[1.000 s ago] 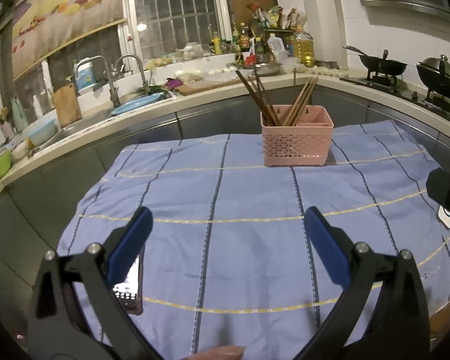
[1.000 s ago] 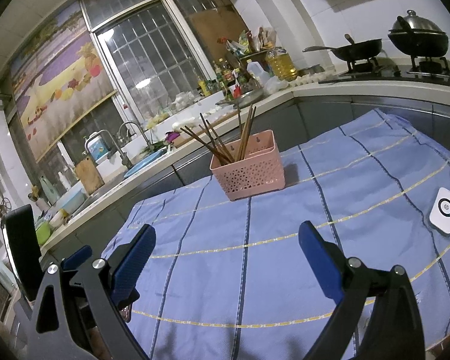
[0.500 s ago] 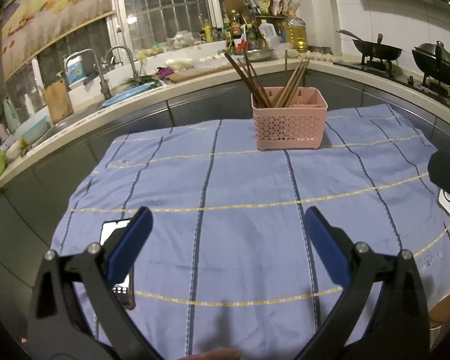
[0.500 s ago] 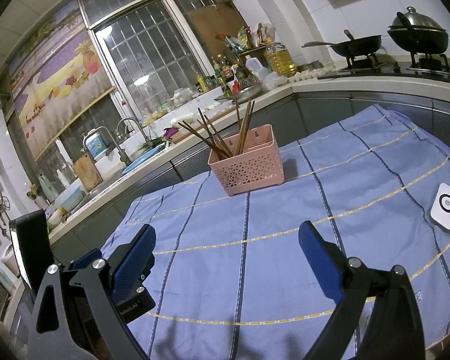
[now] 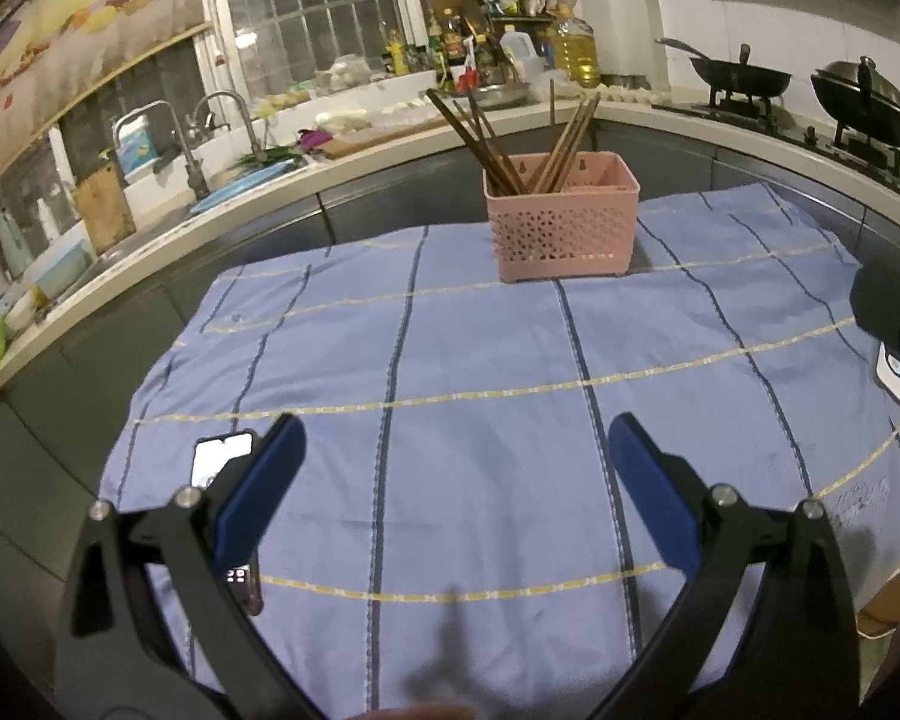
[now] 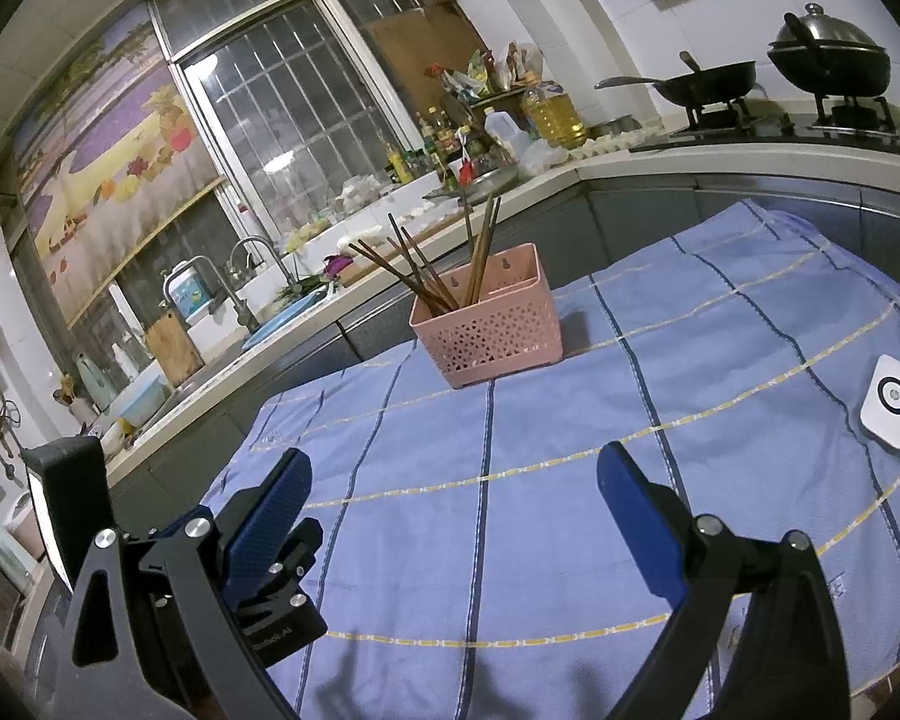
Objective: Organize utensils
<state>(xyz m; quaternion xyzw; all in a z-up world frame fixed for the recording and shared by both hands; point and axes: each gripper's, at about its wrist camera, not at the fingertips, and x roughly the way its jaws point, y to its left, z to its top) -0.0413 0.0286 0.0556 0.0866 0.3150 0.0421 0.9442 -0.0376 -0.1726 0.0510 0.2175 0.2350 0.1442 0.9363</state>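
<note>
A pink perforated basket [image 5: 564,228] stands at the far side of the blue striped tablecloth [image 5: 480,360]. Several brown chopsticks [image 5: 510,138] stand in it, some leaning left, some right. The basket also shows in the right wrist view [image 6: 489,324] with the chopsticks [image 6: 444,264]. My left gripper [image 5: 456,450] is open and empty above the near part of the cloth. My right gripper [image 6: 453,480] is open and empty, well short of the basket. The left gripper's body shows at the lower left of the right wrist view [image 6: 258,576].
A phone [image 5: 219,462] lies on the cloth by my left gripper's left finger. A white round-dial device [image 6: 891,402] with a cable lies at the cloth's right edge. A counter with a sink [image 5: 222,180], bottles and a stove with pans [image 5: 858,102] curves behind the table.
Both grippers have drawn back and risen slightly, so the basket looks a bit farther. More of the phone shows beside the left finger. Both grippers stayed open.
</note>
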